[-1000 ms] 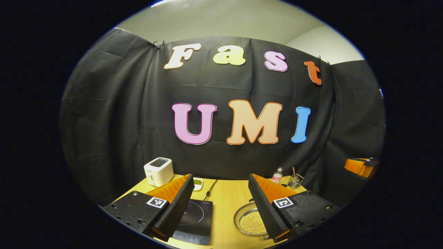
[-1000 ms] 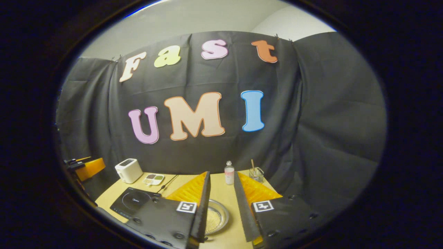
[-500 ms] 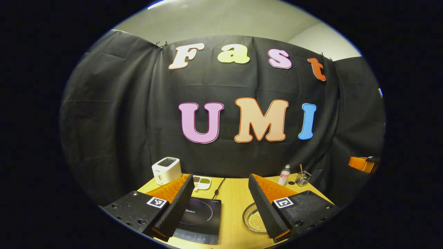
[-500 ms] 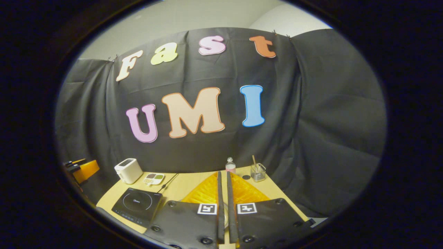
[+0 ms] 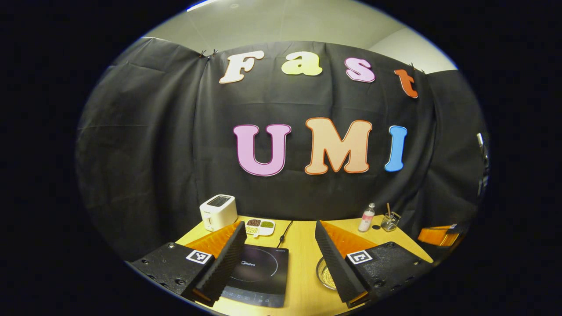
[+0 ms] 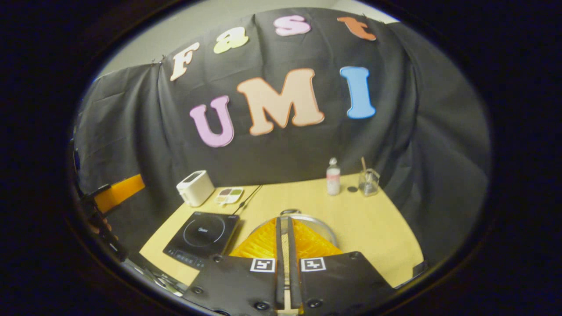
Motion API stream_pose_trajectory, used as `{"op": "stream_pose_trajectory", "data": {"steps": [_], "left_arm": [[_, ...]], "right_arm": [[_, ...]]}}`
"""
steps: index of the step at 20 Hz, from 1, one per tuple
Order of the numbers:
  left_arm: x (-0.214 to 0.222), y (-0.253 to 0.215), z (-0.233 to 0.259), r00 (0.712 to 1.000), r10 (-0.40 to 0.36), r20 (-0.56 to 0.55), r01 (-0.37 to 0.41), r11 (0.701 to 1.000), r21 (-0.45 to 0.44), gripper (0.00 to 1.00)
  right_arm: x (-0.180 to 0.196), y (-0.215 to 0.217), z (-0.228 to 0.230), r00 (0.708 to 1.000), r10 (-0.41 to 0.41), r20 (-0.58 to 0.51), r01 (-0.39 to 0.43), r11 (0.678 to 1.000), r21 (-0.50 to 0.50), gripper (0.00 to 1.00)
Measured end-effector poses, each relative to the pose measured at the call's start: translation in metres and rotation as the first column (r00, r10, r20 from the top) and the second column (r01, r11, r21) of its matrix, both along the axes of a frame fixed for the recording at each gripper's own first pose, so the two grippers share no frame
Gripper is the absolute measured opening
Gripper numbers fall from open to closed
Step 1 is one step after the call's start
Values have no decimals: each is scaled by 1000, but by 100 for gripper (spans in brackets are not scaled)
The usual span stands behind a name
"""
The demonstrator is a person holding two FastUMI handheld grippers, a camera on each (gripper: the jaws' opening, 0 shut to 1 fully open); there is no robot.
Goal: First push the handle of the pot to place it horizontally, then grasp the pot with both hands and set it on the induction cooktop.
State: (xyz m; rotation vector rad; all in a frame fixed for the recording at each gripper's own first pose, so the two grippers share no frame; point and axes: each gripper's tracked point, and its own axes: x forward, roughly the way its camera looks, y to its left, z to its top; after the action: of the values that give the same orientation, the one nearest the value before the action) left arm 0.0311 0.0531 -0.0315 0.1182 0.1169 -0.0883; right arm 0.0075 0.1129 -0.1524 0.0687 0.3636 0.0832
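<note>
Presently noted: pot standing on the wooden table, right of the induction cooktop and apart from it, a strip of bare wood between. Contains pale small grains, seen in the left gripper view at the pot behind the near finger. Small loop of handle visible at the pot's far rim in the right gripper view; orientation of the handle's long axis cannot be settled, most of the pot being covered by the gripper.

Right gripper positioned directly over the pot, pointing across it toward the far-rim handle; fingers drawn together to a narrow slit, holding nothing. Judged the nearer tool and suited to pushing with closed tips. Left gripper held wide apart, empty, straddling the gap between induction cooktop and pot, somewhat back from both.

Handle push judged not yet made; lift and transfer outstanding.

Room for movement: open table beyond and to the right of the pot up to the curved edge. Bottle, small dark cap and glass cup near the back wall, well apart from the pot. Toaster, divided dish and power cord behind the cooktop, outside the transfer path. Cooktop surface bare.
</note>
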Motion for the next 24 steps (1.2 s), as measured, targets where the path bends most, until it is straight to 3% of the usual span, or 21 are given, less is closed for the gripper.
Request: {"op": "stream_pose_trajectory", "data": {"steps": [1,6,11,17,24], "left_arm": [[0,3,-1,1000,4,-5,-4,1000,3,98],[-1,25,-11,999,26,-28,-26,1000,9,94],[1,49,-20,998,45,-52,-45,999,14,93],[4,74,-38,995,45,-90,-45,999,6,96],[11,101,-62,987,64,-144,-69,997,-28,94]], "right_arm": [[-3,9,-14,999,26,-41,-26,999,24,7],[-20,46,-73,965,126,-229,-89,982,165,7],[-35,75,-130,896,172,-409,-61,960,272,9],[-56,82,-201,789,118,-602,-7,983,183,9],[-45,65,-243,734,27,-679,99,984,146,9]]}}
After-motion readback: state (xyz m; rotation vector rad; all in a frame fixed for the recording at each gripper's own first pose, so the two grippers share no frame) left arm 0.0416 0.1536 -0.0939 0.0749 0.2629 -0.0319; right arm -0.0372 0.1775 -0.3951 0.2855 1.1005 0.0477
